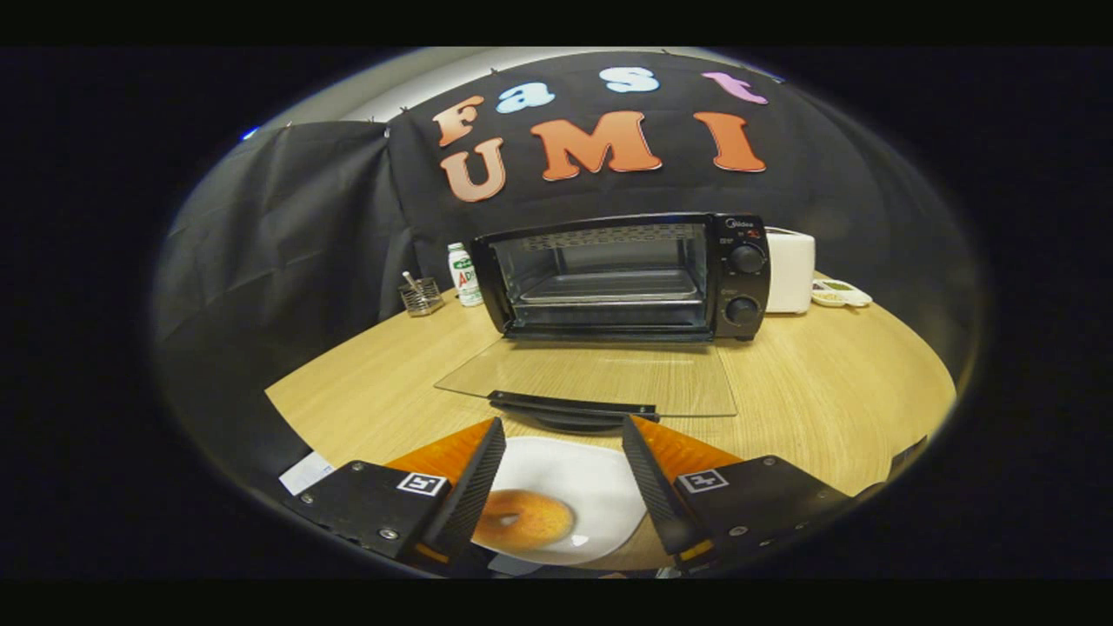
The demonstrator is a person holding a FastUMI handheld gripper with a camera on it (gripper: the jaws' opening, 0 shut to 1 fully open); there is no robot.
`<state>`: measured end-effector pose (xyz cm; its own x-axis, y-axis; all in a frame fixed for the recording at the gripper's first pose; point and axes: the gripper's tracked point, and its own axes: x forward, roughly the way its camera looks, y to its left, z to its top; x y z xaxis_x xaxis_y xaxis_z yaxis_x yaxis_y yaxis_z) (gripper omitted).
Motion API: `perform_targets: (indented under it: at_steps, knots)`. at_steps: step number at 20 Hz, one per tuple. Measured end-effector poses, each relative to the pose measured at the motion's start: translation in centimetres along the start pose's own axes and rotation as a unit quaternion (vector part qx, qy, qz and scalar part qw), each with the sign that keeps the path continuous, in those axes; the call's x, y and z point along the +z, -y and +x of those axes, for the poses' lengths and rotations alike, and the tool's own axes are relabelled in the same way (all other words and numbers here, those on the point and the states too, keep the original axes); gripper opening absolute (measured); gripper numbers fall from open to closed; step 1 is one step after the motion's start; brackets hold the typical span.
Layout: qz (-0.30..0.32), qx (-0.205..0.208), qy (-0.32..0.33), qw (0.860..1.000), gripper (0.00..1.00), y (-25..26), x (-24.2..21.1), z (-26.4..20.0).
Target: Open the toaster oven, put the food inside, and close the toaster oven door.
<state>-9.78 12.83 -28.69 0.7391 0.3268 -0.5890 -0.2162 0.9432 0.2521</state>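
The food, a ring-shaped doughnut [523, 519], is seen lying on a white plate [600, 496], which sits on the wooden table [826, 400] in front of the toaster oven [626, 276]. The gripper [563, 448] is held over the plate with its fingers spread wide and nothing grasped; the doughnut is seen between them, close to the left finger and apparently untouched.

The first step can be judged done: the oven's glass door [591, 378] is folded down flat onto the table, its handle [572, 407] nearest the plate, and the bare rack [609, 287] inside is exposed. Picking up the doughnut, placing it inside and closing the door are judged to remain.

A small brand mark is carried above the oven's knobs, too small to be read with confidence. Left of the oven a bottle [465, 274] with a green and red label is stood; its writing cannot be made out.
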Motion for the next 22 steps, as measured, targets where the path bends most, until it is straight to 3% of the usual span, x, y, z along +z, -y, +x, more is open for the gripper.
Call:
perform_targets:
  at_steps: [6, 22]
  knots:
    - [-0.051, 0.007, -0.006, 0.999, 0.82, -0.8, -2.9, -2.0]
    - [-0.05, 0.038, -0.025, 0.998, 0.81, -3.4, -5.9, -2.1]
